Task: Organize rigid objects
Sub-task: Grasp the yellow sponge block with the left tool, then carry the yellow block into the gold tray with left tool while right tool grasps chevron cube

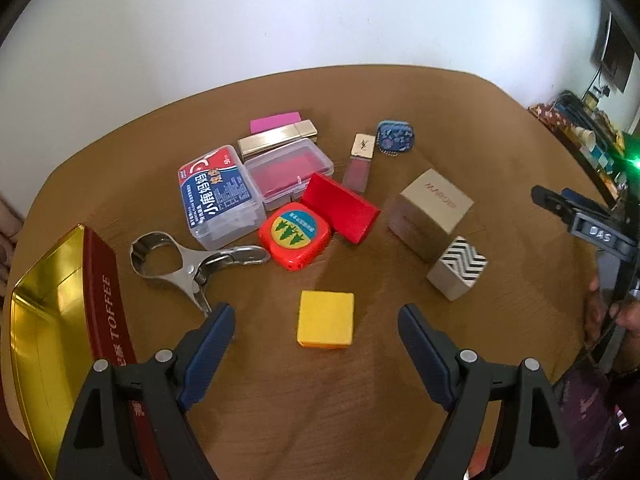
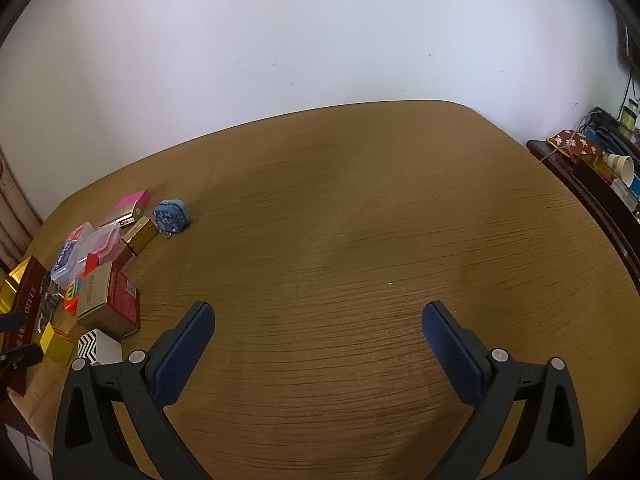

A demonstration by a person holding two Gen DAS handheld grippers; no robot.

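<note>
My left gripper (image 1: 316, 312) is open, with a yellow block (image 1: 326, 324) lying on the table between its fingertips, untouched. A gold-lined toffee tin (image 1: 52, 320) stands open at the left. Behind the block lie metal tongs (image 1: 188, 264), a red tape measure (image 1: 295, 236), a floss box (image 1: 218, 196), a clear case (image 1: 290, 168), a red box (image 1: 340, 208), a beige box (image 1: 430, 212) and a zigzag box (image 1: 458, 268). My right gripper (image 2: 318, 312) is open and empty over bare table, with the same pile at far left, including the beige box (image 2: 106, 300).
A gold bar box (image 1: 276, 138), a pink pad (image 1: 275, 119), a lipstick (image 1: 360, 164) and a blue pouch (image 1: 395, 136) lie farther back. The right gripper's body (image 1: 600, 236) shows at the right edge. A cluttered dark sideboard (image 2: 592, 176) stands beyond the table's right edge.
</note>
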